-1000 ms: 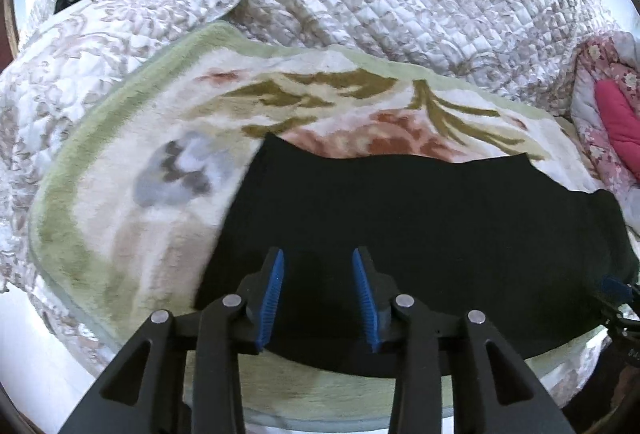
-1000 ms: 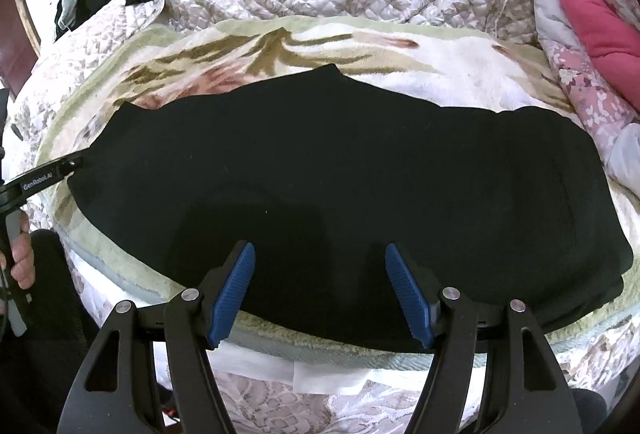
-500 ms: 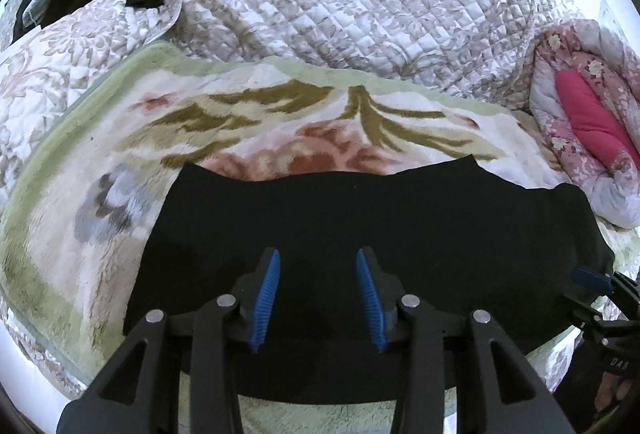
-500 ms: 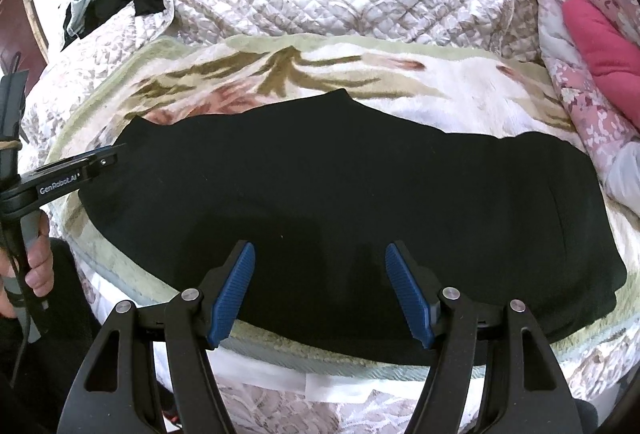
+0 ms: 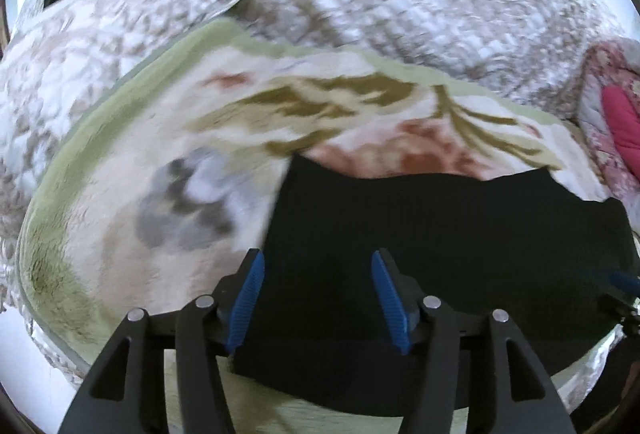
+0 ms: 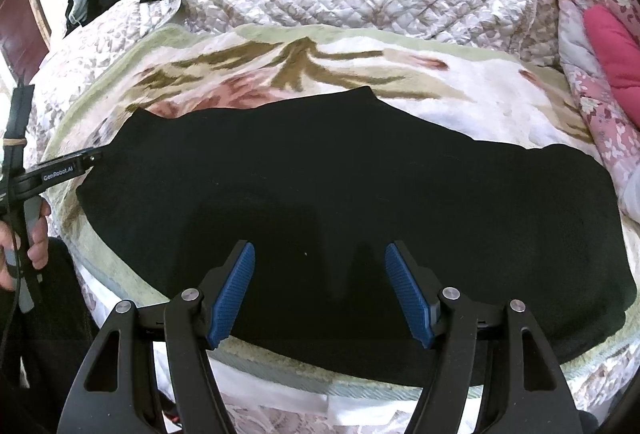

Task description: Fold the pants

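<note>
Pants point(image 6: 360, 194) lying flat on floral blanket point(image 6: 460, 74), near edge. Left gripper point(image 5: 316, 298) jaws opening over left end, nothing clamped; right gripper point(image 6: 320, 290) hanging apart, empty. Pinch both layers squarely at the corners.

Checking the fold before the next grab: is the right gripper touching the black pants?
Cannot tell. In the right wrist view the right gripper stands open over the black pants, nothing pinched between its pads, but that angle shows neither contact nor gap at the tips.

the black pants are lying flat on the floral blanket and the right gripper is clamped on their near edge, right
Not quite. The black pants do lie flat on the floral blanket, but the right gripper is open, gripping nothing, as the right wrist view shows.
</note>
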A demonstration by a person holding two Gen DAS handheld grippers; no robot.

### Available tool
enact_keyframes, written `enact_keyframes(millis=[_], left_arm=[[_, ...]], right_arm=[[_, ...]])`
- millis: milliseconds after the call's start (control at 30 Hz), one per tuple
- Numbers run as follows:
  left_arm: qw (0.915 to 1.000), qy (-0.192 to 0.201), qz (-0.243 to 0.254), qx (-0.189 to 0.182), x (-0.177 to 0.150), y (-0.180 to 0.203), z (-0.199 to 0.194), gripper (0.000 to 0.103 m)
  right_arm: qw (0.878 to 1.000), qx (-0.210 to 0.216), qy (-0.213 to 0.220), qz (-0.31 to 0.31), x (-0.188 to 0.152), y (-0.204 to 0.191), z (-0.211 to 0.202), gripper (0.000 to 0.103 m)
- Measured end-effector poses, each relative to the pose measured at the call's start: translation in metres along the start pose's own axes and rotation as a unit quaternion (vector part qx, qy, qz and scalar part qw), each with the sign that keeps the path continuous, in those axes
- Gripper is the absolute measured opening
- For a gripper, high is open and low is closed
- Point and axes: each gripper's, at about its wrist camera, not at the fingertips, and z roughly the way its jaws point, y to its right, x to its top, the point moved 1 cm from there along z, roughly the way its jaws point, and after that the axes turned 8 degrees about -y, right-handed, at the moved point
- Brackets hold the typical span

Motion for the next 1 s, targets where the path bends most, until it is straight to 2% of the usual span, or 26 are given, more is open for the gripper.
enact_keyframes(millis=[100,333,500,567,600,700,833,867,933,1000], left_arm=[[0.9998,-0.011,-0.009,-0.017,-0.002,-0.014,0.008,0.059],[0.9975,-0.015,-0.026,-0.063,0.001,-0.018,0.018,0.066],[0.9928,-0.042,0.002,-0.112,-0.007,-0.008,0.015,0.064],[0.9954,-0.040,0.006,-0.086,-0.008,-0.004,0.015,0.054],[0.9958,-0.040,-0.002,-0.083,-0.006,-0.006,0.017,0.053],[0.9969,-0.032,-0.027,-0.067,-0.002,-0.015,0.020,0.041],[0.9973,-0.034,-0.026,-0.060,-0.002,-0.015,0.022,0.036],[0.9975,-0.036,-0.024,-0.056,-0.002,-0.015,0.022,0.032],[0.9975,-0.040,-0.032,-0.049,-0.001,-0.018,0.023,0.016],[0.9953,-0.046,-0.041,-0.075,0.000,-0.023,0.023,0.005]], right_arm=[[1.000,0.000,-0.002,-0.001,0.000,0.000,0.002,0.068],[1.000,0.008,0.001,0.014,-0.002,0.007,0.000,0.068],[1.000,0.020,0.008,0.018,-0.004,0.008,-0.001,0.068],[0.999,0.025,0.008,0.022,-0.005,0.010,0.000,0.068],[0.999,0.026,0.008,0.024,-0.005,0.010,0.000,0.068],[0.999,0.031,0.013,0.028,-0.006,0.013,-0.003,0.068],[0.998,0.036,0.019,0.039,-0.009,0.018,-0.004,0.068],[0.998,0.039,0.019,0.043,-0.009,0.019,-0.004,0.068],[0.998,0.045,0.021,0.048,-0.010,0.020,-0.005,0.068],[0.997,0.048,0.025,0.047,-0.011,0.020,-0.007,0.068]])
